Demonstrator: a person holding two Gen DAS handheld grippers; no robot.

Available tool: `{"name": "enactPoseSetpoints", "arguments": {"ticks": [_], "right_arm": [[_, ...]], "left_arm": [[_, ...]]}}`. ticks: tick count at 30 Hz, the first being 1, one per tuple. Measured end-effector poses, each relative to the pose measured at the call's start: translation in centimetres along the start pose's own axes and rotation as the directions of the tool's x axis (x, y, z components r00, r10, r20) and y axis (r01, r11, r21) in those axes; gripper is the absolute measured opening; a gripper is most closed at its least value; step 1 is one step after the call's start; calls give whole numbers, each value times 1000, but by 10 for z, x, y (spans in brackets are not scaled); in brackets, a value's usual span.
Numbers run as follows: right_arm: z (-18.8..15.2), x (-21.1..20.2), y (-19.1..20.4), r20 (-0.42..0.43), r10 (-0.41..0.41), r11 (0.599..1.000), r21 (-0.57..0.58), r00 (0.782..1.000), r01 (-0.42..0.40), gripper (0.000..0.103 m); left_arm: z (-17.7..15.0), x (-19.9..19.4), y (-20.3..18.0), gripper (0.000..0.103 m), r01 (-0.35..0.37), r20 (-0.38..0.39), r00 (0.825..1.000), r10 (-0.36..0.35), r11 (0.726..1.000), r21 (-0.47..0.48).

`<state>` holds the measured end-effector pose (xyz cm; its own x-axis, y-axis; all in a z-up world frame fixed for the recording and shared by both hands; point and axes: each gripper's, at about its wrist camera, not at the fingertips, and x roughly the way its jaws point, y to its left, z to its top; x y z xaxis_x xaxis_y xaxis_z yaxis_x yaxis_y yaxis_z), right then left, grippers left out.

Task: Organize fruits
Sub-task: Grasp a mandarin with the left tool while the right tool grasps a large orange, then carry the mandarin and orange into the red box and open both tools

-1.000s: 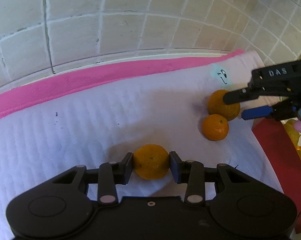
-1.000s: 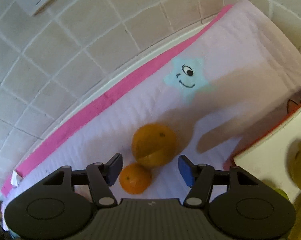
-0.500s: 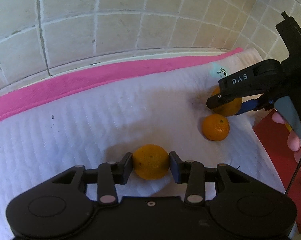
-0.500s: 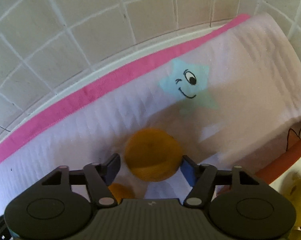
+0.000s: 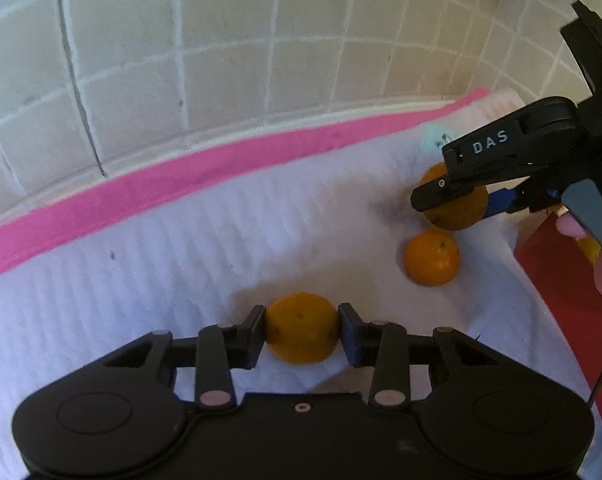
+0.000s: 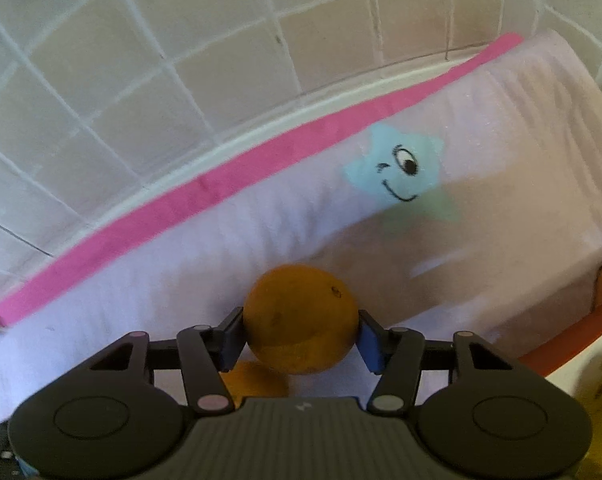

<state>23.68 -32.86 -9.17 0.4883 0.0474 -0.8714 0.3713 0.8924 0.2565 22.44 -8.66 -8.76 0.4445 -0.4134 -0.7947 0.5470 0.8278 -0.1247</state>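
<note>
Both grasps made. My left gripper (image 5: 302,334) is clamped on a small round orange mandarin (image 5: 302,332) near the front edge of the white quilted towel with pink border (image 5: 181,248). My right gripper (image 6: 299,338) grips the larger dull-orange fruit (image 6: 299,323) toward the towel's right end; a third loose mandarin (image 5: 432,257) sits just beside it. Next, I judge: lift both clear without nudging that one.

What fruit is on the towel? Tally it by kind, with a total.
Oranges: 3 — one in the left tool, one in the right tool, one loose on the towel.
Yellow fruit at the right edge, off the towel: too blurred to count.
Total: 3
</note>
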Motion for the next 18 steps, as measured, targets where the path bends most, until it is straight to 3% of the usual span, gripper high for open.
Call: {"name": "enactPoseSetpoints", "arguments": {"ticks": [8,18], "right_arm": [[-11,-66,4,107,48,998,-50,993,-43,59],[-45,-152,-20,237,-22,991,-124,971,53,59]], "left_arm": [[9,-36,-24,46,-7,75,997,3,999,43],[17,-68,-81,46,29,141,989,-47,991,127]]}}
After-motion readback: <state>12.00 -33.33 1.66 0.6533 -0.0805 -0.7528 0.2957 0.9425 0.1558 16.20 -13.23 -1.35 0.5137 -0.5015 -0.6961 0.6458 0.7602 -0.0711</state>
